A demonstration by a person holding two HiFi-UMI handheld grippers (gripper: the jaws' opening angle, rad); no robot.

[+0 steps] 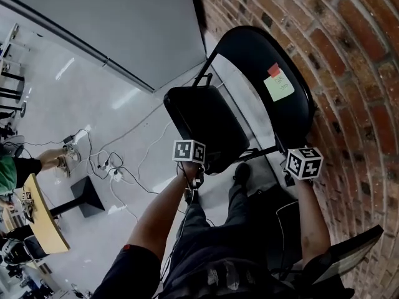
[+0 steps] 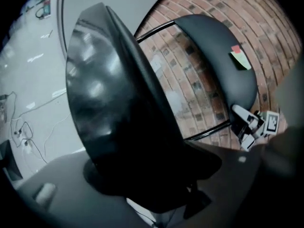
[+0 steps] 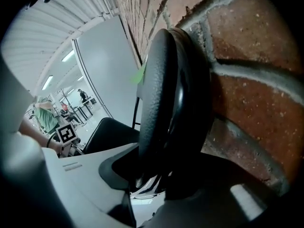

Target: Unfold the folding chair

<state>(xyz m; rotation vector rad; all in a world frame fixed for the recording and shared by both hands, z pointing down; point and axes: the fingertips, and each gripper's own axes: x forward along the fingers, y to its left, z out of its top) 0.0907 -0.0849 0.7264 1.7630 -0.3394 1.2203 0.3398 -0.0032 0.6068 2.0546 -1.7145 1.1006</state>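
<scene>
One black chair (image 1: pixel 249 104) stands against the brick wall (image 1: pixel 352 61), its seat (image 1: pixel 206 126) tipped up on a slant and its rounded back (image 1: pixel 255 48) close to the bricks. Two sticky notes (image 1: pixel 278 83), green and red, are on the back. The left gripper (image 1: pixel 197 167) has its fingers clamped on the seat's edge, and the right gripper (image 1: pixel 290 157) has its fingers clamped on the back's rim. Cables (image 1: pixel 118 167) trail over the floor (image 1: pixel 68 98).

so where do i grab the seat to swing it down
Take the seat by its free near edge, coming from the open floor side, jaws across its thickness. It stands tipped up and seems to pivot nearer the backrest, so that edge likely gives most leverage; the brick wall blocks the far side.
</scene>
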